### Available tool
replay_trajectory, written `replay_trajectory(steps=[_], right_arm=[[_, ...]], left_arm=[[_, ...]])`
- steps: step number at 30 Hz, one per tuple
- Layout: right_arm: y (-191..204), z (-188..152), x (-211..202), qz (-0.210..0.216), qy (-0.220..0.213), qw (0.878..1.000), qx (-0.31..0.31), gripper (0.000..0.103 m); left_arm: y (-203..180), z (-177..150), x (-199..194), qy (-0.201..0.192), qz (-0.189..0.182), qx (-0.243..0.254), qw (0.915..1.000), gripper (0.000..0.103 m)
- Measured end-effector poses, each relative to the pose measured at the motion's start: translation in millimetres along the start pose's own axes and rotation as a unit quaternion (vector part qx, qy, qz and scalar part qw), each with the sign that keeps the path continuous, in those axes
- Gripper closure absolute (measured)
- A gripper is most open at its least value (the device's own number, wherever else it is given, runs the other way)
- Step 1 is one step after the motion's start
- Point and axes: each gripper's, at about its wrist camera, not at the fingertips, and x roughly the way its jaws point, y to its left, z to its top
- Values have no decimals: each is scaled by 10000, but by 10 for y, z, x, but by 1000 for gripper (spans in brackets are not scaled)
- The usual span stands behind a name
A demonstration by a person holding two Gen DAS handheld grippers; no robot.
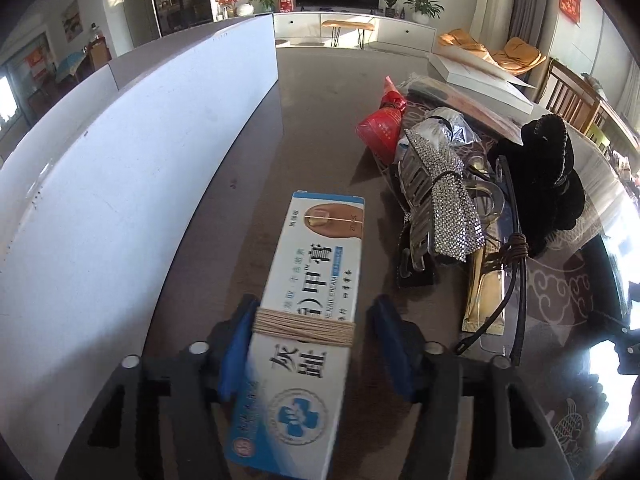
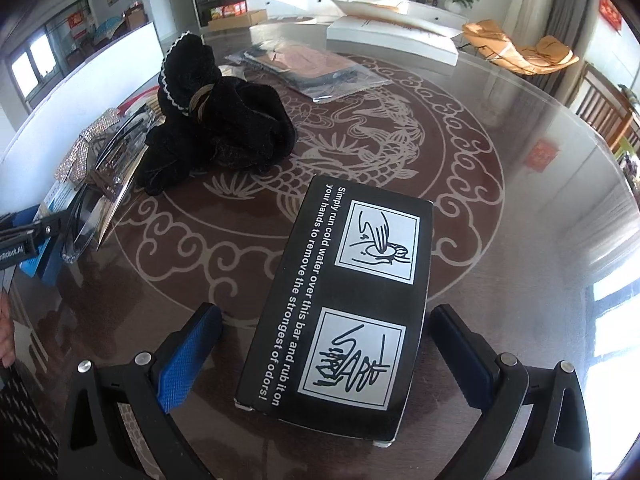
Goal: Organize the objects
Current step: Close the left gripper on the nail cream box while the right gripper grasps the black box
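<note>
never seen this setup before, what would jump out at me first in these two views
In the left wrist view, a white and blue nail cream box wound with tan string lies between the left gripper fingers. In the right wrist view, a black box with white hand-washing drawings lies between the open right gripper on a dragon-patterned tabletop.

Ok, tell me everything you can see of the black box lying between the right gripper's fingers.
The black box is a flat, oblong carton, cardboard by the look, with its printed face up. White text along one long side tells how to rub a bar under cold water to remove odors; two white panels show hand-washing drawings. Its near corners look slightly scuffed white. It lies flat on the glossy patterned table, long axis pointing away from the camera. The right gripper straddles its near end, jaws open, both pads clear of its sides.
</note>
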Motion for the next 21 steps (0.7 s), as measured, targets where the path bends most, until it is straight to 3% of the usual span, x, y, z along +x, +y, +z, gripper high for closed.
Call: replay_trajectory(steps=[1,4,13,21], right_arm=[[-28,13,-17,61,12,10000,26,2],[-67,33,-100,2,-28,9999,-101,43],[-121,-164,-365,991,-60,9919,788,44],[142,-116,-727,1984,-261,9740,1060,44]], left_arm=[[10,-12,-10,-19,-57,-35,10000,60],[32,-100,-69,-163,-161,-137,9996,60],[109,-206,-518,-726,-872,-591,9918,60],[132,-331,-1003,-1198,-1094,-587,9850,60]])
